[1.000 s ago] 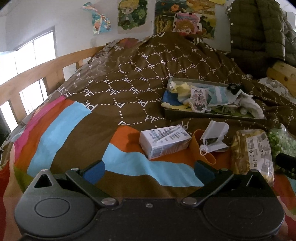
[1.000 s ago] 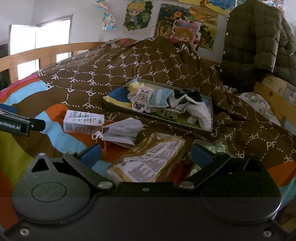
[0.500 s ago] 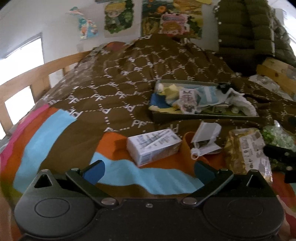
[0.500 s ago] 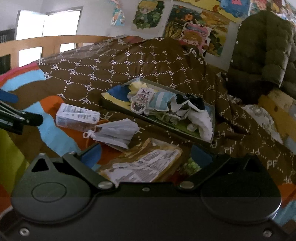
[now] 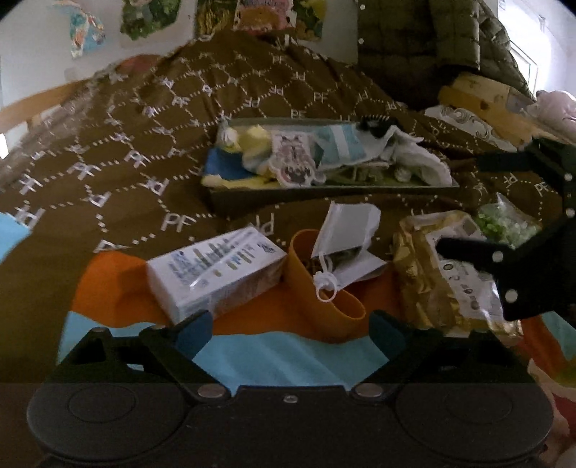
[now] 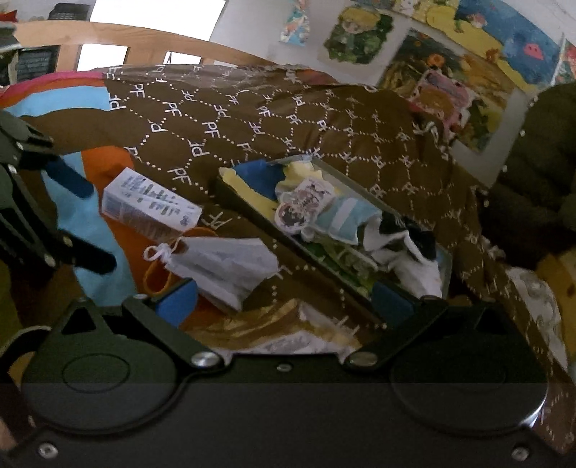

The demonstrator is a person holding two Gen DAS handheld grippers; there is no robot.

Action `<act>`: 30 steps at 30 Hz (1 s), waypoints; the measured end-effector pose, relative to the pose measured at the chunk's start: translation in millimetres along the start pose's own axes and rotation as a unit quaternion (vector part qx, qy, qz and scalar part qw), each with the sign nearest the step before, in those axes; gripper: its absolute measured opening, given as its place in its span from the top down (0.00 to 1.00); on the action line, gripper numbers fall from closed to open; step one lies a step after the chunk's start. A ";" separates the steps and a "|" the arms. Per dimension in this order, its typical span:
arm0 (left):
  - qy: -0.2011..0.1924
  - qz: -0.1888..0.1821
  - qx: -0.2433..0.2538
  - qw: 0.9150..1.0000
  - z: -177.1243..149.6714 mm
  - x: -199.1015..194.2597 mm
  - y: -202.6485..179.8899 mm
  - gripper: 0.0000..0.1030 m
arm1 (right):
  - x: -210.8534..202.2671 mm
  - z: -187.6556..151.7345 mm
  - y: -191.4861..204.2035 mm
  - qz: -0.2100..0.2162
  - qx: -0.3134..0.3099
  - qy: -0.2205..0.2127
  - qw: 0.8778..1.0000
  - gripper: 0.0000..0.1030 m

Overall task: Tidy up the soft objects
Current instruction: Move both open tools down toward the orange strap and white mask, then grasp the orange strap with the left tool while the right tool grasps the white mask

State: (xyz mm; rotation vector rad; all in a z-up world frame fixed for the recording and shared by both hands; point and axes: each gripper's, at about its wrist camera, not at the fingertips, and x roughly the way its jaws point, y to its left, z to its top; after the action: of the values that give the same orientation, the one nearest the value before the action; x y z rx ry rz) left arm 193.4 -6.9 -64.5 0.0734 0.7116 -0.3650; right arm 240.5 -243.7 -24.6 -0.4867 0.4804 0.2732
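Observation:
My left gripper [image 5: 289,334] hovers low over the striped blanket, its jaws closing with nothing pressed between the pads. Just ahead lie a white tissue pack [image 5: 216,270], an orange cup [image 5: 316,284] on its side and a white face mask [image 5: 345,244] draped over the cup. My right gripper [image 6: 284,302] stands open and tilted above a gold packet [image 6: 273,331]. The pads do not press on it. In the left wrist view the right gripper [image 5: 464,205] reaches in over the gold packet [image 5: 442,273]. A shallow tray [image 5: 223,201] behind holds several soft cloth items.
A clear bag of green beads [image 5: 507,223] lies right of the gold packet. The brown patterned quilt [image 5: 162,144] rises behind the tray. A dark green jacket [image 5: 432,32] hangs at the back right, a wooden bed rail [image 6: 144,39] runs along the left.
Both grippers have come forward and lower toward the items. The right gripper has rolled and now reaches over the gold packet. The left jaws stand slightly narrower.

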 end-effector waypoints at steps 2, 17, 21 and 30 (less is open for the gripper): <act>0.013 -0.012 -0.010 1.000 -0.1 9.1 3.6 0.14 | 8.5 3.7 0.3 -0.002 -0.015 -0.009 1.000 0.01; 0.034 -0.062 0.005 0.998 -3.4 29.3 -3.8 0.29 | 86.4 27.2 22.7 0.065 -0.069 0.023 0.995 0.17; 0.030 -0.066 0.002 0.997 -4.0 33.8 -5.3 0.30 | 100.6 23.8 24.6 0.082 -0.066 0.036 0.994 0.31; 0.026 -0.067 -0.001 0.997 -1.2 37.8 -10.1 0.41 | 108.3 25.0 34.3 0.116 -0.074 0.026 0.990 0.49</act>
State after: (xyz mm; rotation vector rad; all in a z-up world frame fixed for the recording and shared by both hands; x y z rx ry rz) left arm 215.4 -27.5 -89.4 0.0333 0.7703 -0.4915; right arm 329.9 -187.0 -72.6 -0.5840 0.5720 0.5236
